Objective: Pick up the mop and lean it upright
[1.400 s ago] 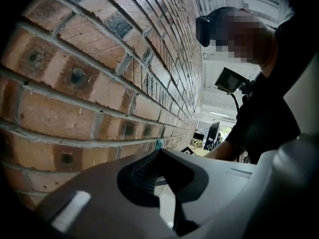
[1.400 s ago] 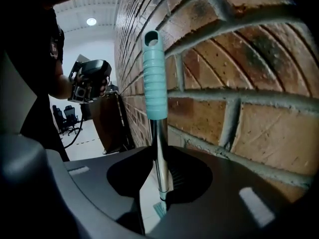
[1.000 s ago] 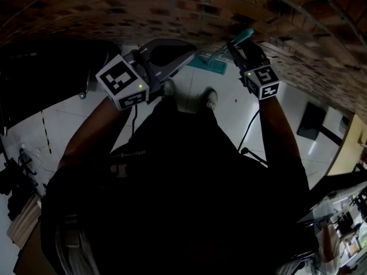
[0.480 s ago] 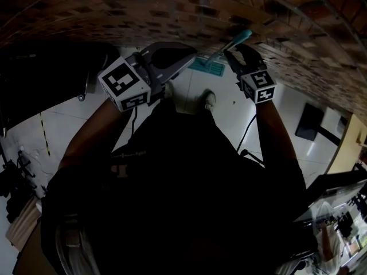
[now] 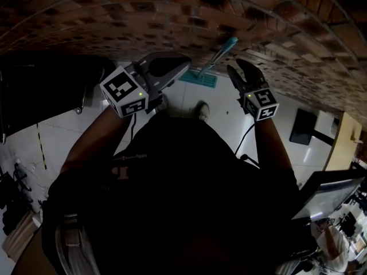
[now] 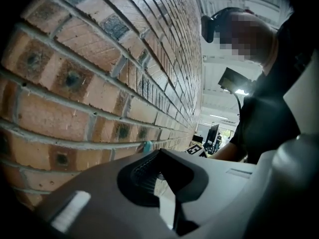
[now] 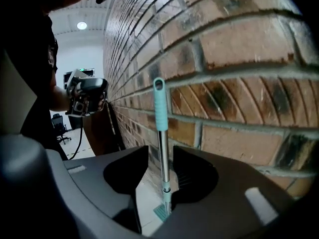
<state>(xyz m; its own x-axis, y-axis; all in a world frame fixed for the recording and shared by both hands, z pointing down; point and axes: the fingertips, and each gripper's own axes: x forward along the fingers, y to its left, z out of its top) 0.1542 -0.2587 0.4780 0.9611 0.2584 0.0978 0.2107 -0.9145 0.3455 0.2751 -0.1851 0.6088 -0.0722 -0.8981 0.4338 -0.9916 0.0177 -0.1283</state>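
Observation:
The mop stands leaning against the brick wall (image 5: 143,16). Its teal grip (image 5: 229,42) is up on the bricks and its teal head (image 5: 198,79) rests on the floor. In the right gripper view the teal grip (image 7: 159,103) and metal shaft (image 7: 163,158) show upright through the gap, ahead of the jaws and untouched. My right gripper (image 5: 237,69) (image 7: 160,154) is open, just right of the handle. Its jaws have just opened off the handle and closed back a little, with nothing pressed between them. My left gripper (image 5: 182,65) (image 6: 160,152) is shut and empty, left of the mop.
The person's shoes (image 5: 200,109) stand on the white floor just short of the mop head. A black cable (image 5: 246,142) runs down at the right. A dark bulky object (image 5: 46,85) sits at the left, and a dark mat (image 5: 301,128) and desks at the right.
My right gripper has let go of the mop handle and drawn back to the right and up. The mop stays leaning on the wall. The left gripper has hardly moved.

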